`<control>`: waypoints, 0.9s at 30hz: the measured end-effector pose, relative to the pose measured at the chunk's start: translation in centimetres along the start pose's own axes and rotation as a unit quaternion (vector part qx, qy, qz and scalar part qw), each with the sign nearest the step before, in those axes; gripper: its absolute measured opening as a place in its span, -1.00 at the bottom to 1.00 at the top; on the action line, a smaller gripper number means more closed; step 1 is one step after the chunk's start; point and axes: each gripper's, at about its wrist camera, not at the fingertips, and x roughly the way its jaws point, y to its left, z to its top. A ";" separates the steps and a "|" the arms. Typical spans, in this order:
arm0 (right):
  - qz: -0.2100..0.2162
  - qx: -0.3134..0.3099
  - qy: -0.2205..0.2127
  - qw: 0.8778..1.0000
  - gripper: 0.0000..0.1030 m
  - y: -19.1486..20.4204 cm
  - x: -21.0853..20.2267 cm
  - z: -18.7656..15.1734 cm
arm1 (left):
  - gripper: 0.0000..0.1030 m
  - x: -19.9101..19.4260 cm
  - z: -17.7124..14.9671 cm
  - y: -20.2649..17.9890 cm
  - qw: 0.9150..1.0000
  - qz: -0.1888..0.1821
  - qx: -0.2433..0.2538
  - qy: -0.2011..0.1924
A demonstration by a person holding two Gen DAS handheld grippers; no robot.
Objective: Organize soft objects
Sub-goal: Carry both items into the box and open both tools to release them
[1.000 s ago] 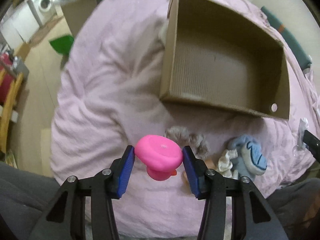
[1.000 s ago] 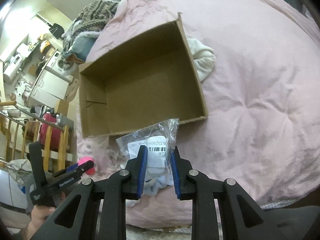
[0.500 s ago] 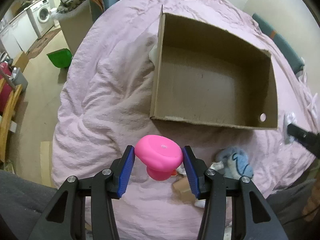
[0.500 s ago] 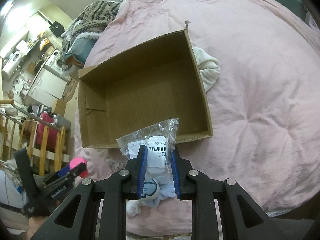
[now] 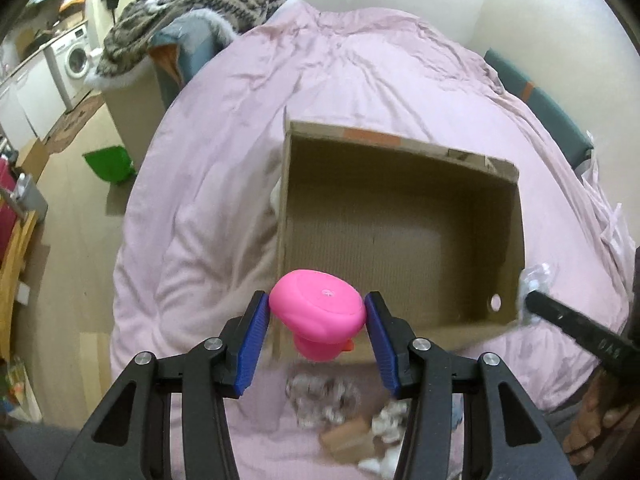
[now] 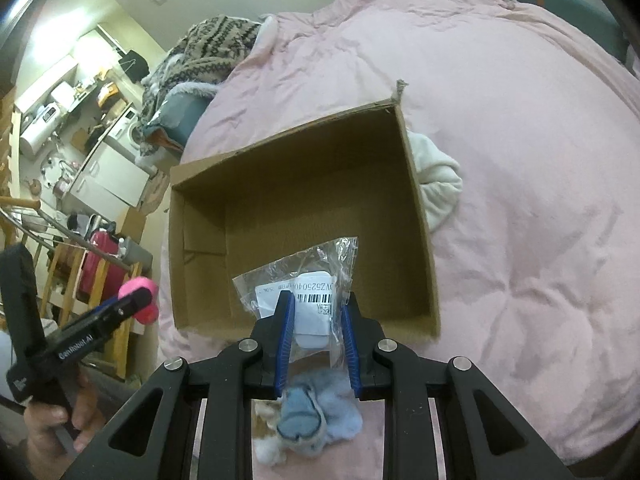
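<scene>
My left gripper (image 5: 317, 314) is shut on a pink rubber duck toy (image 5: 318, 312), held above the near left corner of an open cardboard box (image 5: 400, 236) on the pink bed. My right gripper (image 6: 317, 307) is shut on a clear plastic packet (image 6: 306, 276) with a white label, held over the box's near wall (image 6: 304, 326). The box (image 6: 304, 216) looks empty inside. The left gripper and duck (image 6: 140, 298) show at the left of the right wrist view. The right gripper's finger (image 5: 576, 326) shows at the right of the left wrist view.
A blue fluffy sock (image 6: 316, 416), a grey fuzzy item (image 5: 324, 400) and a small brown piece (image 5: 348, 440) lie on the pink duvet (image 6: 520, 160) in front of the box. A white cloth (image 6: 438, 184) lies beside the box's far side. The floor and furniture lie left of the bed.
Both grippers have moved forward toward the box with their loads. The duck now hangs over the box's near corner and the packet over its near wall.
</scene>
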 end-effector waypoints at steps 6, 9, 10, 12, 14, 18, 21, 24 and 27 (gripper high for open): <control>0.000 -0.007 0.012 1.000 -0.52 0.5 3.1 1.8 | -0.12 2.8 1.7 -1.8 0.999 0.019 0.034 -0.010; -0.007 -0.008 0.015 1.000 -0.52 0.3 4.4 1.8 | -0.12 4.7 1.3 -1.9 0.999 0.021 0.036 -0.010; -0.011 -0.007 0.017 1.000 -0.52 0.2 4.9 1.7 | -0.12 5.1 1.1 -1.9 0.999 0.027 0.039 -0.019; -0.018 -0.009 0.022 1.000 -0.52 0.0 5.6 1.4 | -0.12 5.8 0.7 -2.2 0.996 0.047 0.058 -0.044; -0.030 -0.016 0.024 0.999 -0.52 -0.2 6.4 1.1 | -0.12 6.7 0.5 -2.2 0.997 0.037 0.062 -0.035; -0.045 -0.014 0.037 0.998 -0.51 -0.7 7.7 0.7 | -0.12 7.5 0.2 -2.2 0.997 0.020 0.062 -0.033; -0.054 -0.019 0.042 0.997 -0.51 -0.6 8.3 0.5 | -0.12 8.1 -0.1 -2.5 0.997 0.019 0.068 -0.028; -0.061 -0.032 0.045 0.997 -0.51 -0.3 8.7 0.4 | -0.12 8.6 -0.4 -2.5 0.997 0.019 0.066 -0.020; -0.070 -0.045 0.051 0.995 -0.51 -0.4 9.3 -0.1 | -0.12 9.2 -0.6 -2.4 0.998 0.022 0.061 -0.011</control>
